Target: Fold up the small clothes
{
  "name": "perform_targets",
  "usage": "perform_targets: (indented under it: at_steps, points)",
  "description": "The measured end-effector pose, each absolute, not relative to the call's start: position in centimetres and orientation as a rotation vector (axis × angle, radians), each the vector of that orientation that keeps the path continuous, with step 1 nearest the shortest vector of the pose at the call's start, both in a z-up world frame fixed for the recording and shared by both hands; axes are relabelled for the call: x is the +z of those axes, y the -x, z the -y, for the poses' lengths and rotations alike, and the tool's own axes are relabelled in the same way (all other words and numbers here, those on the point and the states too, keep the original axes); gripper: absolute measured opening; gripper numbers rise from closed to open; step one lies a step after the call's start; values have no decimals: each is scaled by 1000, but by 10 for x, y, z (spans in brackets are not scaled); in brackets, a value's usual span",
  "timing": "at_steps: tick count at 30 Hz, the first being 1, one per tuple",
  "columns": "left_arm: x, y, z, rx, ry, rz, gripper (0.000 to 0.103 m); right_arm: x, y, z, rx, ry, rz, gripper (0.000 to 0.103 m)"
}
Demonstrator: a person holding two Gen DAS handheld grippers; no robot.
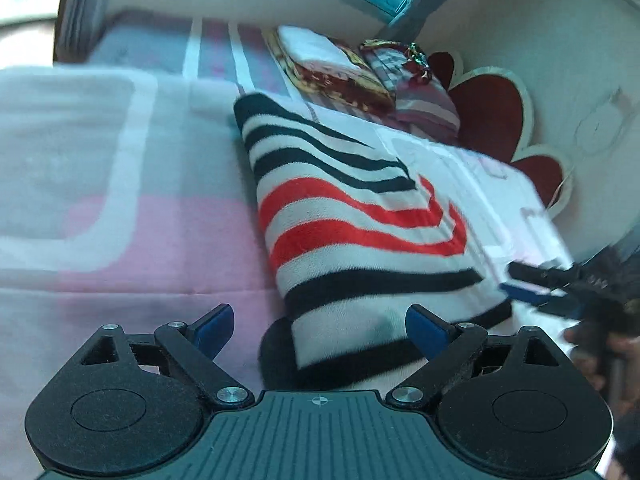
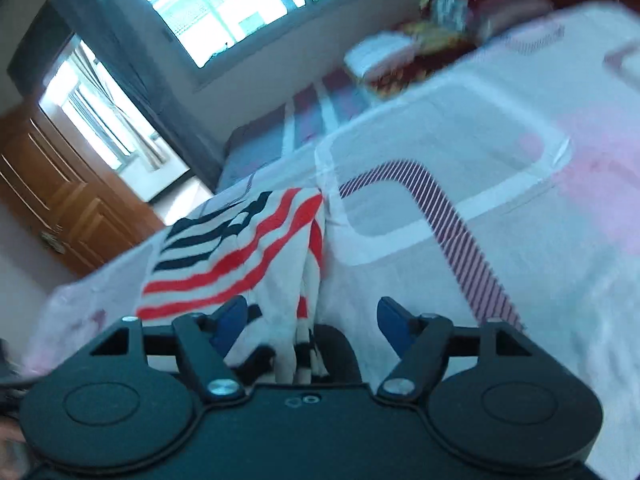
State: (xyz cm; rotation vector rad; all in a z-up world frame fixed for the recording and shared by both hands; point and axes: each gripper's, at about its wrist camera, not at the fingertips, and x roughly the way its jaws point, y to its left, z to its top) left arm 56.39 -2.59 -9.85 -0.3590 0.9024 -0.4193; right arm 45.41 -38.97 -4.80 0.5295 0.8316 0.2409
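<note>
While one striped garment [image 1: 360, 240] lies folded on the bed [image 1: 140, 240], both grippers' jaws stand wide, seemingly gripping nothing.

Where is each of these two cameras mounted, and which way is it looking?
Left wrist: on the left gripper, looking down along its open fingers at the striped garment on the bed; the right gripper and a hand show at right.
Right wrist: on the right gripper, jaws open, tilted toward the window and door.
Shared: garment, bed, and folded pile at the far end.
</note>
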Motion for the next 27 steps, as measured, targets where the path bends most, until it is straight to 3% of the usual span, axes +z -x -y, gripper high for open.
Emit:
perform_targets:
  at_steps: [7,17,19,21,25,27]
  points:
    - [-128,-592,32,-484,504,-985,85,-91,-502,402,381,-698,-1027,68]
    - [-136,-618,49,-537,562,-1007,85,-98,-525,379,524,-759,-1066,68]
    - [-134,-617,49,-539,531,-1013,78,-99,-523,380,529,-763,-1065,63]
    - [-137,-618,49,-537,541,-1004,78,-103,-520,388,532,-762,-1077,49]
    - [-129,-617,68,-484,435,-969,77,-104,-520,382,511,-757,-1049,46]
    - [-122,-616,84,-462,324,-959,71,-96,-518,372,476,-680,-1031,41]
